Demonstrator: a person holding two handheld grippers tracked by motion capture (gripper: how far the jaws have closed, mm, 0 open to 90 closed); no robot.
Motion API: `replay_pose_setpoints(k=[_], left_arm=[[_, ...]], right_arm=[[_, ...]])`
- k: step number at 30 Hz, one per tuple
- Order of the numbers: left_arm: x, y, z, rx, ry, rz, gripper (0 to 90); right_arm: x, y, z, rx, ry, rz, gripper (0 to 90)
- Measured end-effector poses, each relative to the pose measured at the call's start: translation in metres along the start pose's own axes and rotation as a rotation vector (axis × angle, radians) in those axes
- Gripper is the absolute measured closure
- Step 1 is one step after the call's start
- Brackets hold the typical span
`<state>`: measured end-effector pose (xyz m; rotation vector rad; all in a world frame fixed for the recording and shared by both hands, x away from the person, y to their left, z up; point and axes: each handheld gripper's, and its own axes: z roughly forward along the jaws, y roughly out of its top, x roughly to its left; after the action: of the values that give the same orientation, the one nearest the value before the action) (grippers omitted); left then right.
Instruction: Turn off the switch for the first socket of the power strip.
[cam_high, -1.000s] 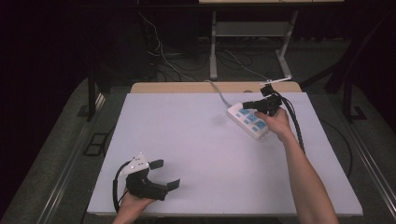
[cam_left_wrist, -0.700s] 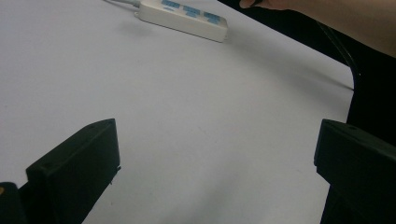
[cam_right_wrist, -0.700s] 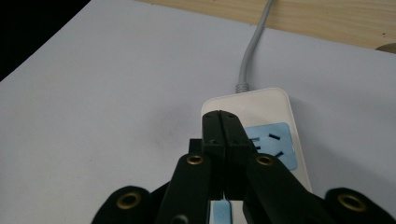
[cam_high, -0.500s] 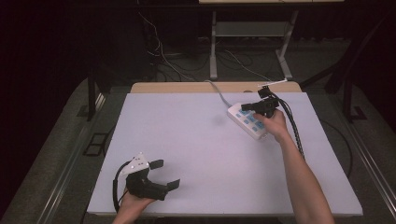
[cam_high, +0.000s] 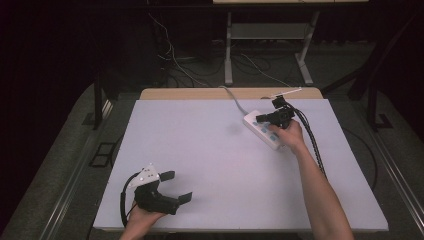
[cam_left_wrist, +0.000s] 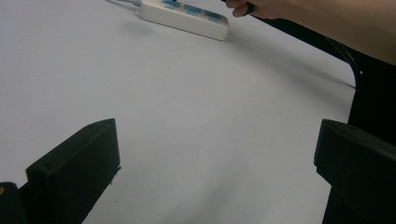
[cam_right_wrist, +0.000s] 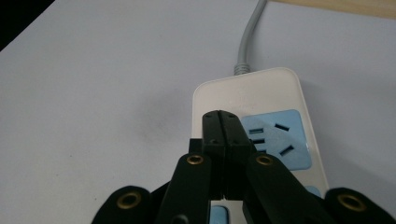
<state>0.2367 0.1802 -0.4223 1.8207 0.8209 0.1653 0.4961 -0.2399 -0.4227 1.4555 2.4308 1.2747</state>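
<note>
Two jaws pressed flat together on the right gripper (cam_right_wrist: 223, 135), poised over the power strip (cam_high: 265, 131) near the desk's (cam_high: 210, 150) far right corner. Wide apart on the left gripper (cam_high: 176, 186), low by the near left corner, well apart from the strip.

Right gripper (cam_right_wrist: 224, 123) jaws, pressed together, cover the middle of the power strip (cam_right_wrist: 275, 140) in the right gripper view; its near end runs off the bottom edge, so we can't count sockets there. Strip's grey cord (cam_right_wrist: 250, 37) is cut by the top edge. In the left gripper view the strip (cam_left_wrist: 184, 16) is clipped at the top, and the left gripper (cam_left_wrist: 215, 163) jaws are cropped below. From the high view, socket details are too small for us.
</note>
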Motion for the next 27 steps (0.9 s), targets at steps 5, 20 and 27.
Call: replay_pose_setpoints(k=[5,20,27], left_arm=[[0.0002,0.0,0.0001,0.001,0.0,0.0,0.0],[0.0006,-0.0002,0.0013,0.011,-0.002,0.007,0.0],[-0.0003,-0.0002,0.0008,0.008,-0.002,0.007,0.0]], right_arm=[[-0.0005,-0.0011,0.0034,0.004,0.005,0.002,89.5],[-0.0005,-0.0029,0.0088,0.009,-0.001,-0.012,89.7],[-0.003,-0.0051,0.0089,-0.004,0.013,0.001,90.0]])
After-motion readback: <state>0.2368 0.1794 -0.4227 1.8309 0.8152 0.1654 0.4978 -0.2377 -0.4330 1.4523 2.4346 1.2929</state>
